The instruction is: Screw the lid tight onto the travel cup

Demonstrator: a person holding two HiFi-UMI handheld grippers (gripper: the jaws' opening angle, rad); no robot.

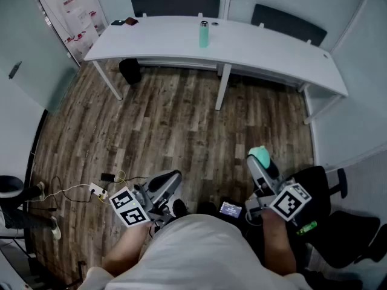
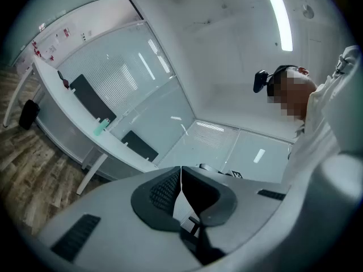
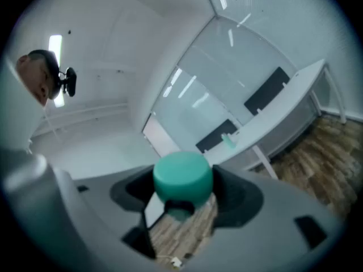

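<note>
The teal travel cup (image 1: 204,34) stands upright and alone on the far white table (image 1: 266,47), small in the left gripper view (image 2: 101,127) and the right gripper view (image 3: 228,141). Its round teal lid (image 3: 182,177) sits between the jaws of my right gripper (image 3: 182,192), which is shut on it; the head view shows the lid (image 1: 261,156) at that gripper's tip, low right, well short of the table. My left gripper (image 1: 174,179) is held low left over the wood floor. Its jaws are shut together (image 2: 181,170) with nothing between them.
Two dark chairs (image 1: 175,5) stand behind the table. A black bag (image 1: 129,70) lies under its left end. A power strip with cables (image 1: 97,190) lies on the floor at left. A black office chair (image 1: 338,222) stands close at right.
</note>
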